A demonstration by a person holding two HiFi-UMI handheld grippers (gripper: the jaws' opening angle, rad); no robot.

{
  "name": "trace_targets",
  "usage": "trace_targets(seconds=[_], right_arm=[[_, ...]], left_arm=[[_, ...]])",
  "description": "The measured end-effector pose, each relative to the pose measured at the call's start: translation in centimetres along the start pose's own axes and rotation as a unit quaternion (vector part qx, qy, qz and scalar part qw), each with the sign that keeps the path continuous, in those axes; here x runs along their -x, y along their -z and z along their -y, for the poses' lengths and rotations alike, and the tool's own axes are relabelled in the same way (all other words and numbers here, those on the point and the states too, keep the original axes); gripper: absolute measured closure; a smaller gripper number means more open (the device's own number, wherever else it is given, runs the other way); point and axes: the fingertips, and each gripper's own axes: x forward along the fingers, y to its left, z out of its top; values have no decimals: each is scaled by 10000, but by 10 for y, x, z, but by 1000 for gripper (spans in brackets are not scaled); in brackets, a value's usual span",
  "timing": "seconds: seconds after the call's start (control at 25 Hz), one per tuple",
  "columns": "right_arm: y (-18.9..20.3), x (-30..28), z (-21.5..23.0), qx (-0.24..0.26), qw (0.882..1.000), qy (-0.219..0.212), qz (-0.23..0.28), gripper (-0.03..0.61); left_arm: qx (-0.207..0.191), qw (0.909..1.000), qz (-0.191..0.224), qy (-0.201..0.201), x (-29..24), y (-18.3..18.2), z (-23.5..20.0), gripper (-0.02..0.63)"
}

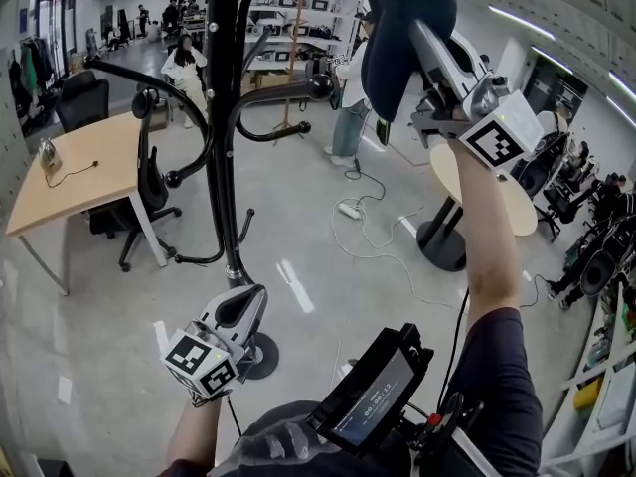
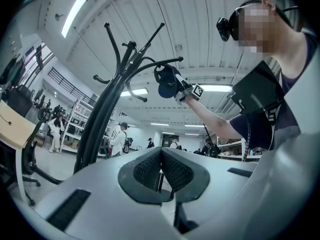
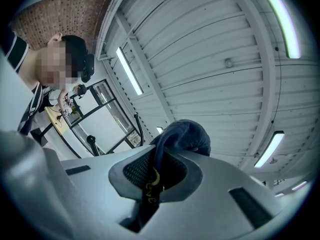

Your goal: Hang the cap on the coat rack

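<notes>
Fingers [image 3: 136, 170] of the right gripper [image 1: 425, 48] pinch the soft navy fabric cap [image 1: 390, 28] by its edge, level with the coat rack's [image 1: 225, 117] curved black metal hooks, likely to drop it over one. Low beside the rack's pole, the left gripper [image 1: 241, 308] idles, jaws pressed together on nothing.

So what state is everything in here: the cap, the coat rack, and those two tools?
right tool: shut on the cap.
cap: held up high, not yet on a hook.
coat rack: upright, visible hooks bare.
left tool: shut, empty, low beside the rack's pole.
</notes>
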Motion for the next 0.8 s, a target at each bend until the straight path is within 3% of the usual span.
trace_targets(seconds=[0.52,0.8], right_arm=[[16,-8,-24,-67,9989,-396,-234,561],[19,-2,-26,-223,9987,-382,-253,561]], left_arm=[[43,10000,-31,14,-1,5,5,606],[42,10000,7,-27,2,4,8,606]])
